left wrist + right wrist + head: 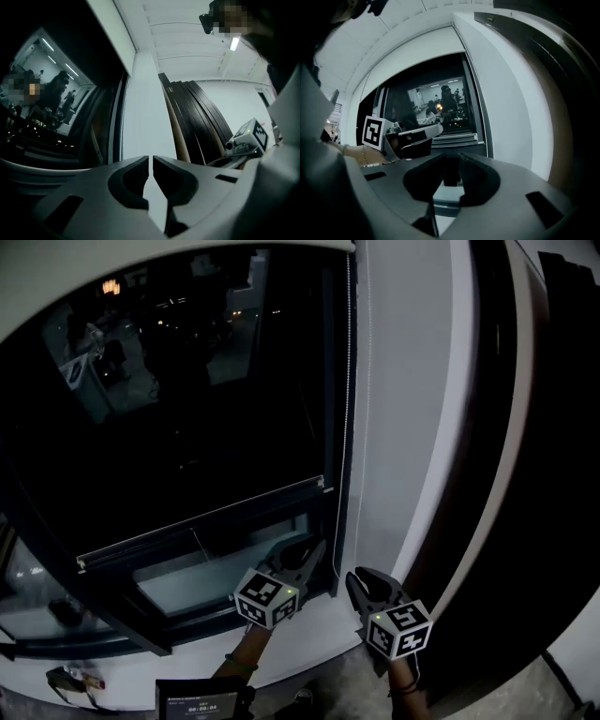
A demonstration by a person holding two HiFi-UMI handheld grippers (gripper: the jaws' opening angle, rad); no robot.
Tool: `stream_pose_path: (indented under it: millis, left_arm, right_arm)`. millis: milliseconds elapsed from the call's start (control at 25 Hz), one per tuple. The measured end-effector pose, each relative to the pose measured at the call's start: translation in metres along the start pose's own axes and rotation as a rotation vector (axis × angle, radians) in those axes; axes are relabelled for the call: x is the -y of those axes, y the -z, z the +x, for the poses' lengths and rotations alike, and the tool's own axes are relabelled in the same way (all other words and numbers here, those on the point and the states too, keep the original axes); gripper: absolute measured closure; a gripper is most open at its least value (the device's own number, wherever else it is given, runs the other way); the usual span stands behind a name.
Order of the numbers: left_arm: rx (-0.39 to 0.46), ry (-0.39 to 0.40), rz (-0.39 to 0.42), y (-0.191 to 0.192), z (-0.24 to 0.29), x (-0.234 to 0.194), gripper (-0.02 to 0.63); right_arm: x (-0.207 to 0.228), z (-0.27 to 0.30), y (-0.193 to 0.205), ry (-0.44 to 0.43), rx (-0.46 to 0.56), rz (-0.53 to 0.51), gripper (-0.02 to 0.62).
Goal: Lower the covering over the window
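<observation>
Bead chain (349,381) is the way in here: a thin string of small hard beads hanging down the right edge of the window frame (330,427). It passes just beyond the left tool (314,551), between it and the right tool (359,579). Covering itself? Not in sight. The dark glass (187,409) is bare, so it's presumably rolled up above. That chain looks light, limp and slippery, so I'd pinch it square across the beads and pull steadily. Left tool is nearly closed, just a slit, nothing in it. Right tool is partly apart, empty too. Smooth white wall (403,427) beside the chain, matte dark frame.
</observation>
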State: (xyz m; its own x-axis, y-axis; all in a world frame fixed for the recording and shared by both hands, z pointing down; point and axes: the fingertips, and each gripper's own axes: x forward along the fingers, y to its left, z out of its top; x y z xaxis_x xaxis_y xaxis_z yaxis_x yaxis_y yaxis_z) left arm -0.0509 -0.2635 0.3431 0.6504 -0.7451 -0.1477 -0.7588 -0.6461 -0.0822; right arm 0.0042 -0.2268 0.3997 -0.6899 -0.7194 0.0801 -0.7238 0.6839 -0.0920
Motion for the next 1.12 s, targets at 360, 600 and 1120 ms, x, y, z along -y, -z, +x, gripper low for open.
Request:
stream_pose_path:
  millis: [360,600,1120]
  left_arm:
    - [0.014,0.103,0.028,-0.006,0.088,-0.073,0.567]
    - [0.023,0.089,0.046,-0.02,0.15,-0.102,0.537]
    - [0.007,0.037,0.069,-0.031,0.223,-0.122,0.511]
  right_arm:
    - [0.036,0.054,-0.005,0.1,-0.005,0.011,0.534]
    - [0.052,0.061,-0.019,0.109,-0.014,-0.019,0.534]
    - [0.077,0.063,-0.031,0.083,0.005,-0.007,0.534]
